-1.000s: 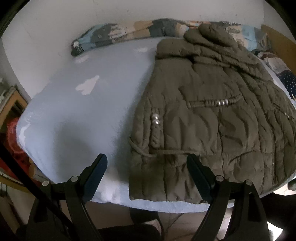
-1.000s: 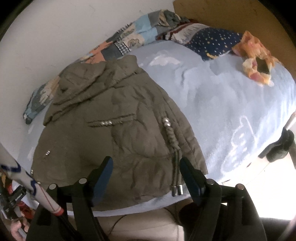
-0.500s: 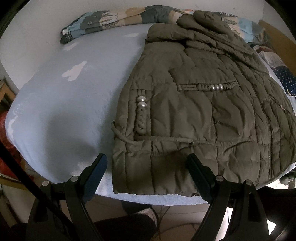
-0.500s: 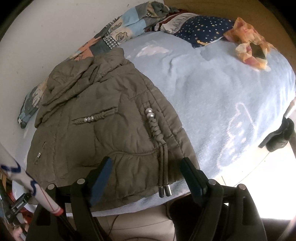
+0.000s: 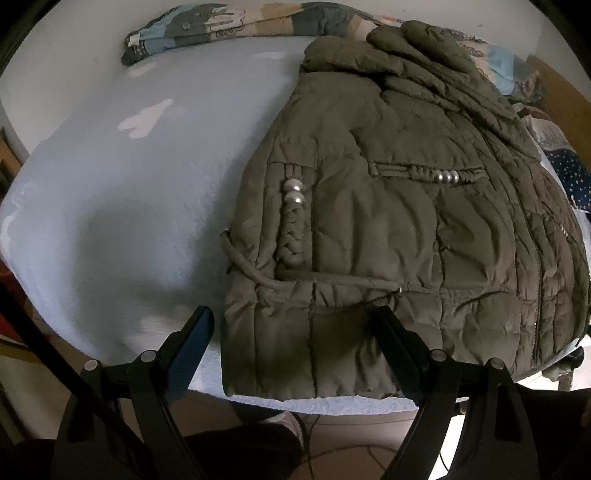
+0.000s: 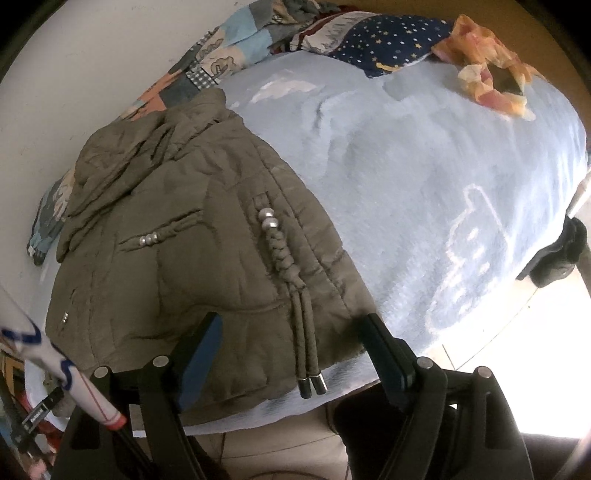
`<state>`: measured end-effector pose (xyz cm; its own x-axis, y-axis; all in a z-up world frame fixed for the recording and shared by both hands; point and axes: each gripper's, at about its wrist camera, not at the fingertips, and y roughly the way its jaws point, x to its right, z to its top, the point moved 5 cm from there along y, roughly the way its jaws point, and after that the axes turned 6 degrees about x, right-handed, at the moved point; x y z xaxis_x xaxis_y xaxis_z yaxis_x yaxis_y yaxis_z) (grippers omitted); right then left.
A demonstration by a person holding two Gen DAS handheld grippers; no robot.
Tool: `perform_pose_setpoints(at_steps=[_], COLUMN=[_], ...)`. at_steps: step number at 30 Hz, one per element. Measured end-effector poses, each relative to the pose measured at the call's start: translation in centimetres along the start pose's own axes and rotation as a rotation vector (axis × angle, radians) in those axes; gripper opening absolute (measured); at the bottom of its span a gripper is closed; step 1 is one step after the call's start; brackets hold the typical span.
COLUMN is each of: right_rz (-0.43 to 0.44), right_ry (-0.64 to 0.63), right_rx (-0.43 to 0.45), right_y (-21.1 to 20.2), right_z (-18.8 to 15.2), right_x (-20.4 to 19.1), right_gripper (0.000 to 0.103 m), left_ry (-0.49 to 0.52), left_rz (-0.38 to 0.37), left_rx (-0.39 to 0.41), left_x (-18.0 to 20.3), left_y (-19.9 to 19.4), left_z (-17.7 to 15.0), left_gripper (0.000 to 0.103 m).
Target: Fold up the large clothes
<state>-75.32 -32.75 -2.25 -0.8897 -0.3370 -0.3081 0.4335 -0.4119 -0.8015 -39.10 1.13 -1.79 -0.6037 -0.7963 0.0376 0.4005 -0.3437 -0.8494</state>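
Olive quilted jacket (image 5: 399, 229) flat on pale blue bed (image 5: 122, 192). Left tool (image 5: 295, 328) wide over hem corner; right tool (image 6: 291, 332) wide around drawcords (image 6: 308, 347), gripping nothing.

Bed (image 6: 424, 192) with pale blue cover, bearing an olive quilted jacket (image 5: 406, 229), a patchwork quilt (image 5: 229, 22) along the wall, and possibly an orange scarf (image 6: 487, 77).
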Motion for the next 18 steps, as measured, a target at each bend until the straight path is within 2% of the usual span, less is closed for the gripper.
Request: perform_pose_setpoints(at_steps=[18], right_rz=[-0.044], right_ry=[0.046], right_rx=[-0.019], right_y=[1.2], right_z=[0.1], right_x=[1.0], right_gripper=[0.083], left_ry=[-0.088], left_rz=[-0.071], left_rx=[-0.058], left_x=[-0.6], left_y=[1.3], left_z=[0.0], left_gripper=[0.087])
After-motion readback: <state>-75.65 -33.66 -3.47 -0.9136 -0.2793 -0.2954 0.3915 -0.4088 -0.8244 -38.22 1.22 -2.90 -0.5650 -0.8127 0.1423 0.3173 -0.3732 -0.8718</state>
